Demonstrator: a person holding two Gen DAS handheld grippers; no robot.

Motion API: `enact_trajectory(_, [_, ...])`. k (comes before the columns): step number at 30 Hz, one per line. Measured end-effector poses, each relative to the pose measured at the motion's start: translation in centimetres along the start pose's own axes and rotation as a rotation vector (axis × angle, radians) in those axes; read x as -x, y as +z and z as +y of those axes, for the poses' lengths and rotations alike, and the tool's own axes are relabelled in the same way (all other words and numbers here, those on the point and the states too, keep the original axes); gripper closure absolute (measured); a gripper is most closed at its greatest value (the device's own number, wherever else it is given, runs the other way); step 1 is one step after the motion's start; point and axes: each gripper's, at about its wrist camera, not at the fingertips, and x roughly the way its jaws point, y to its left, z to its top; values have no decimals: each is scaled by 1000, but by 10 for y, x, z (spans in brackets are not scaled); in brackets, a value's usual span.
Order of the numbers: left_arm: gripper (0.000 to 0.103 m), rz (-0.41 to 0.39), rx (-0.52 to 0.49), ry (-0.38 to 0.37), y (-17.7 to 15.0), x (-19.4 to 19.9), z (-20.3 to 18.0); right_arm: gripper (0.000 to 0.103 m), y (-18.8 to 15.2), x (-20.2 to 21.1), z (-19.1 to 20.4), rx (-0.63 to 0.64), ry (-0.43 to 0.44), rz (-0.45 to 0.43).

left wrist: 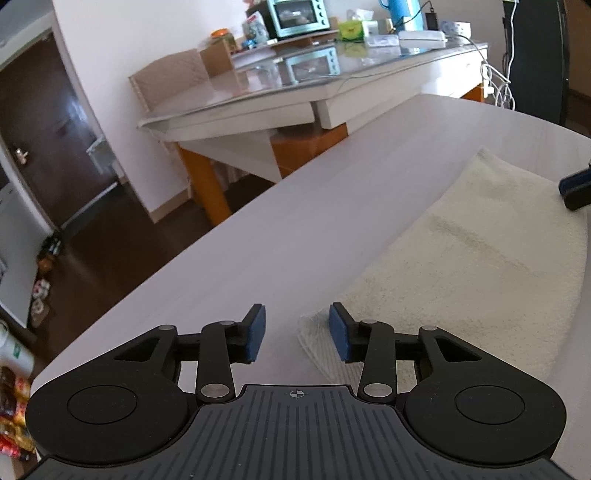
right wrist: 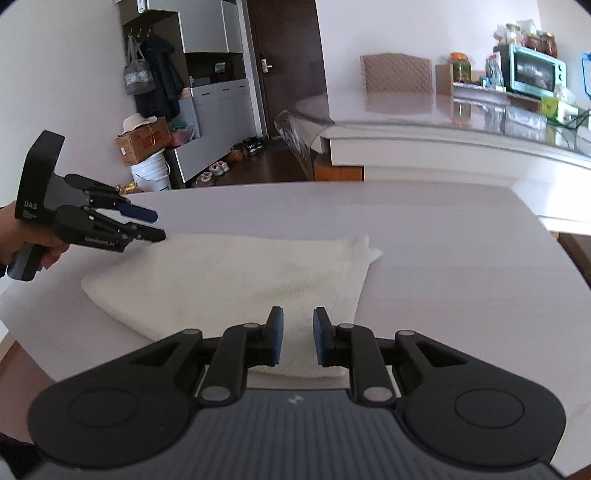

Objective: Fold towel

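Towel [right wrist: 236,280] already doubled on table [right wrist: 443,240]. Left gripper [left wrist: 297,332] and right gripper [right wrist: 298,336] both gaping, empty. Next: pinch corners, fold again.

You have one towel [right wrist: 229,280] on one pale table [right wrist: 443,236], and two grippers: the left gripper [left wrist: 297,332] and the right gripper [right wrist: 298,338], each with two blue-padded fingers [left wrist: 256,334] standing apart. At 12 o'clock in the left view there is one glass-topped table [left wrist: 258,99], one quilted chair [left wrist: 173,75] and one teal oven [left wrist: 297,16]. At 10 o'clock in the right view you get one cardboard box [right wrist: 142,144], one white bucket [right wrist: 151,173] and one dark door [right wrist: 284,55]. Shoes [right wrist: 236,155] on the floor: perhaps three pairs, too small to count surely.
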Motion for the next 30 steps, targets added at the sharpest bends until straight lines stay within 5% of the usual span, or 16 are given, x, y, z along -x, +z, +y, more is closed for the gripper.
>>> enact_trajectory(11, [61, 13, 15, 25, -20, 29, -23, 88, 7, -19, -2, 224, -78, 22])
enact_trajectory(23, [61, 33, 74, -124, -38, 70, -65, 81, 43, -71, -17, 378, -92, 18])
enact_trajectory(30, [58, 23, 90, -201, -42, 77, -59, 73, 39, -35, -4, 369, -83, -37])
